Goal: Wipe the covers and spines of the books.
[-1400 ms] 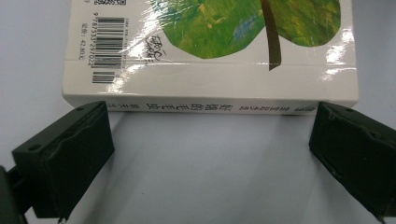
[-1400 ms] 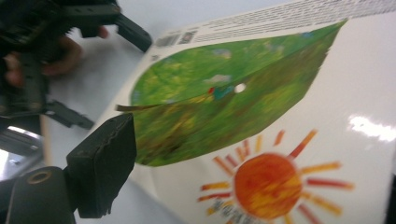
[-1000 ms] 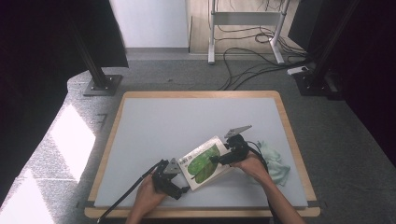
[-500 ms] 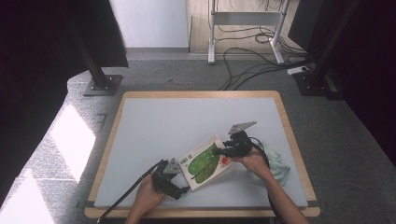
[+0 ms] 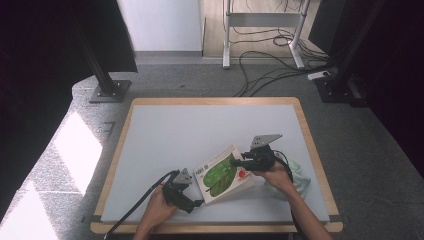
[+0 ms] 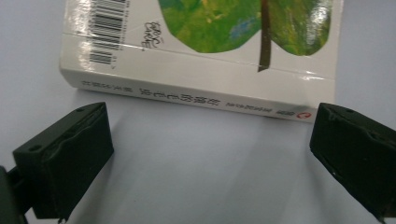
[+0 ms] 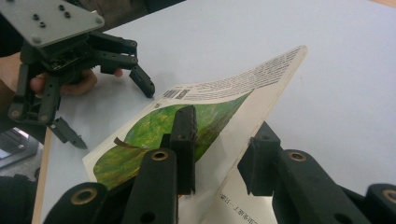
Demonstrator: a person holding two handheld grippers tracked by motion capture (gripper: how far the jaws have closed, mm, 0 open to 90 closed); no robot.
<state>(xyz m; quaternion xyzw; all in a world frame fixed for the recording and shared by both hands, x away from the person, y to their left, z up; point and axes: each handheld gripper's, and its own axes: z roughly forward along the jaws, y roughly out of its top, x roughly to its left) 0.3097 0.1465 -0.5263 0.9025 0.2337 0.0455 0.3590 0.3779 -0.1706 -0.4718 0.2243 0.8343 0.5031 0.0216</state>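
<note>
We see our right gripper (image 7: 217,154) closing on the lifted cover (image 7: 224,112) of the picture book (image 5: 223,174), one jaw on each face. Our left gripper (image 6: 210,154) rests with jaws apart just beside the spine (image 6: 196,95), on the table (image 5: 190,130).

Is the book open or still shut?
Opening. The right tool pinches the book's cover and lifts it off the pages underneath; its jaws have just been closing. The book lies on the table.
</note>
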